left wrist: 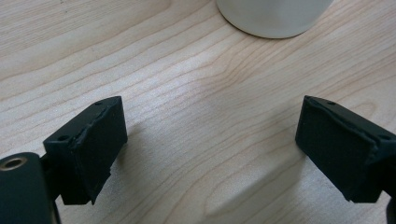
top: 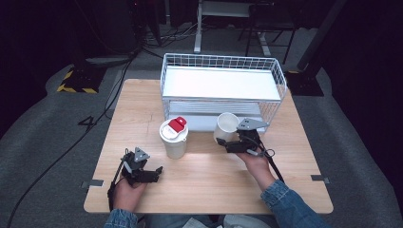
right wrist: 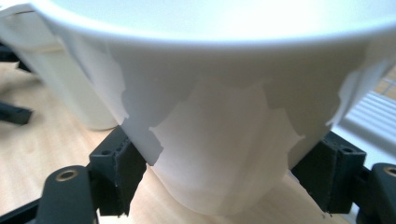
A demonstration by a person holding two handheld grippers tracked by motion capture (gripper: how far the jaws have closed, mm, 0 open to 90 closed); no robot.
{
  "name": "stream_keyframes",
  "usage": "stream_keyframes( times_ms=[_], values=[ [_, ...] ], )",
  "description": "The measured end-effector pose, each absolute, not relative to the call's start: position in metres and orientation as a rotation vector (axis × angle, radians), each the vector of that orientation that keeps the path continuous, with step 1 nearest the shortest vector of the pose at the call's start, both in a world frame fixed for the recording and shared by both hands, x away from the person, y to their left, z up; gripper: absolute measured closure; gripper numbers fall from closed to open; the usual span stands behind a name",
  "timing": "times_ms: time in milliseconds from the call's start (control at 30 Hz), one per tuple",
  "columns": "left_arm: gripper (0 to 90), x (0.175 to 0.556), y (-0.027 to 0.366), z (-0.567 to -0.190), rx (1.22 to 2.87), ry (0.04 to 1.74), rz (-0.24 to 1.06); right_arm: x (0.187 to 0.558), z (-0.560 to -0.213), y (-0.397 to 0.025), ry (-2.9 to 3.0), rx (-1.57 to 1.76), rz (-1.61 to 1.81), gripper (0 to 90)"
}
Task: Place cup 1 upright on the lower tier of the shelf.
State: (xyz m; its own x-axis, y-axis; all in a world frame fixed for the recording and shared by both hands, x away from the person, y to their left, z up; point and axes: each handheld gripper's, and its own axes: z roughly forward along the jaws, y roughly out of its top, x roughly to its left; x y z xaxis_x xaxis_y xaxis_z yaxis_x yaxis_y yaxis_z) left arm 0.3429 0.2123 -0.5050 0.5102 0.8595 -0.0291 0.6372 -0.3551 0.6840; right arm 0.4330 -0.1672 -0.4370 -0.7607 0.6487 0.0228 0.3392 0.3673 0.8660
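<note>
An open white cup (top: 227, 123) with torn label scraps (right wrist: 219, 116) sits between the jaws of my right gripper (top: 225, 138), just in front of the wire rack. In the right gripper view both pads press its lower wall, so the right gripper (right wrist: 229, 158) is shut on it. A taller white tumbler (top: 173, 140) with a red flap lid stands upright at the table's middle, left of the cup. My left gripper (top: 151, 173) rests low near the front left, open, with bare wood between its jaws (left wrist: 210, 135). The tumbler's base (left wrist: 273, 18) lies just beyond them.
A white wire basket rack (top: 223, 61) with two shelves stands at the back of the wooden table (top: 209, 190). Its lower shelf (right wrist: 378, 112) is right behind the cup. Cables trail from both grippers toward the front edge.
</note>
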Motion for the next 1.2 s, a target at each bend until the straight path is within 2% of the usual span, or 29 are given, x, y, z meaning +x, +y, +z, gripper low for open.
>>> stream_keyframes(
  times_ms=[467, 1200],
  values=[
    [9.4, 0.343, 0.212, -0.505, 2.110, 1.217, 0.444, 0.472, -0.438, -0.168, 2.216, 0.974, 1.219, 24.0],
    [9.4, 0.343, 0.212, -0.505, 2.110, 1.216, 0.443, 0.503, -0.454, -0.180, 2.129, 1.073, 1.158, 23.9]
  ],
)
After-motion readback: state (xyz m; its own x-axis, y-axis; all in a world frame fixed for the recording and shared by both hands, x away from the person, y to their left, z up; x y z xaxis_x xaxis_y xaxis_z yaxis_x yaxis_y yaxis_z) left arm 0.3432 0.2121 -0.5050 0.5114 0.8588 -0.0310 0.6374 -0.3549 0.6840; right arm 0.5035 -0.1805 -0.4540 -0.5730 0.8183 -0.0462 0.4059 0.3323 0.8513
